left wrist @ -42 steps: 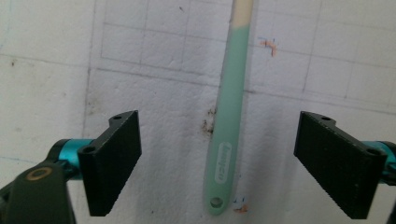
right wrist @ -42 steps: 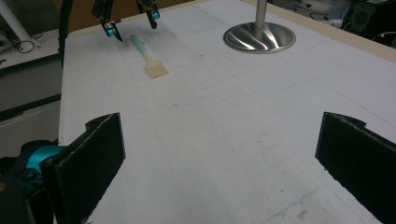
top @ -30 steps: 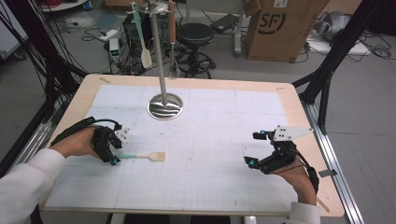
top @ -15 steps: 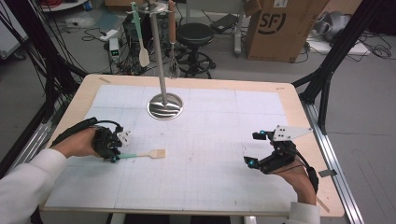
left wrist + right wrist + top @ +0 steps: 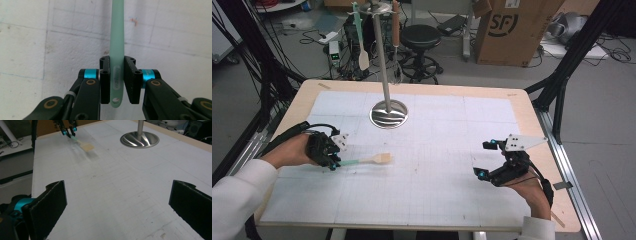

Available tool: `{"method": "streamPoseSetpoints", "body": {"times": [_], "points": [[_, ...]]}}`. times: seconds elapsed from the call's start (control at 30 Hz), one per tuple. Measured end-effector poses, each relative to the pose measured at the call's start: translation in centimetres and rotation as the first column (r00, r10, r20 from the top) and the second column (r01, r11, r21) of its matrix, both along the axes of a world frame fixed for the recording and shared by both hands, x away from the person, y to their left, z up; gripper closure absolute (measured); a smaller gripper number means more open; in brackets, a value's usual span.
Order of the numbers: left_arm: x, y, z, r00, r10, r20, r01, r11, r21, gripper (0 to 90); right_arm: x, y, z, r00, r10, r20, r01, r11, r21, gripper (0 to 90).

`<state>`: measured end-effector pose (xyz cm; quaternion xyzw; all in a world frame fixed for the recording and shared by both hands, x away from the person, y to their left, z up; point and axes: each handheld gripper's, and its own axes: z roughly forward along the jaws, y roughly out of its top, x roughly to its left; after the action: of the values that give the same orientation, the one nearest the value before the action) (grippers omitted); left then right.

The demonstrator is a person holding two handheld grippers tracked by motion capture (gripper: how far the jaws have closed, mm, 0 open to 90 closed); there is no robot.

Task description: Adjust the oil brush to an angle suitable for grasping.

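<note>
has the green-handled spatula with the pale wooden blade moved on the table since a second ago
No. The green-handled spatula lies at the same spot relative to the round steel stand base, its handle between the left gripper's jaws.

The spatula's [image 5: 117, 50] head runs off the top edge in the left gripper view, and the stand's [image 5: 140, 125] pole is cut off in the right one.

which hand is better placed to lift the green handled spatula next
Left. The left gripper has just been closing, and its pads now press on the spatula handle near the end. The right gripper sits open, far across the table.
</note>
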<state>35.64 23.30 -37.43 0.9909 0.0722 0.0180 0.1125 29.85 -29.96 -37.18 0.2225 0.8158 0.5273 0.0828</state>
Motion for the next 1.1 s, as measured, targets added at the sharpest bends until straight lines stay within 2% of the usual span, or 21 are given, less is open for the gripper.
{"method": "streamPoseSetpoints", "body": {"times": [0.07,0.2,0.27,0.37,0.7,0.87,1.1], "points": [[-0.4,-0.2,0.8,0.9999,0.002,0.01,-0.002,1.0,0.0,76.7,0.0,0.1,0.1,1.0,0.001,0.003,-0.001,1.0,0.001,0.2],[-1.0,-0.7,2.4,0.9993,0.001,0.038,0.0,0.9997,-0.026,76.7,-0.2,0.2,0.3,0.9999,0.008,0.012,-0.008,1.0,0.002,0.2],[-1.4,-1.2,3.3,0.9985,-0.002,0.055,0.005,0.999,-0.046,76.7,-0.2,0.2,0.5,0.9997,0.009,0.021,-0.01,0.9999,0.004,0.2],[-1.9,-1.7,4.5,0.9984,-0.005,0.056,0.01,0.9964,-0.084,76.7,-0.4,0.3,0.7,0.9994,0.011,0.033,-0.012,0.9999,0.007,0.2],[-3.1,-3.8,7.5,0.9938,-0.013,0.111,0.026,0.9931,-0.114,76.7,-0.7,0.3,1.3,0.9988,0.021,0.045,-0.022,0.9997,0.011,0.2],[-3.5,-5.2,8.8,0.9913,-0.022,0.13,0.041,0.9886,-0.145,76.7,-0.8,0.5,1.4,0.9985,0.026,0.048,-0.027,0.9996,0.007,0.2],[-3.5,-7.3,9.9,0.9906,-0.04,0.131,0.066,0.9783,-0.197,76.6,-1.2,0.3,2.0,0.997,0.034,0.069,-0.035,0.9993,0.015,0.2]]}}
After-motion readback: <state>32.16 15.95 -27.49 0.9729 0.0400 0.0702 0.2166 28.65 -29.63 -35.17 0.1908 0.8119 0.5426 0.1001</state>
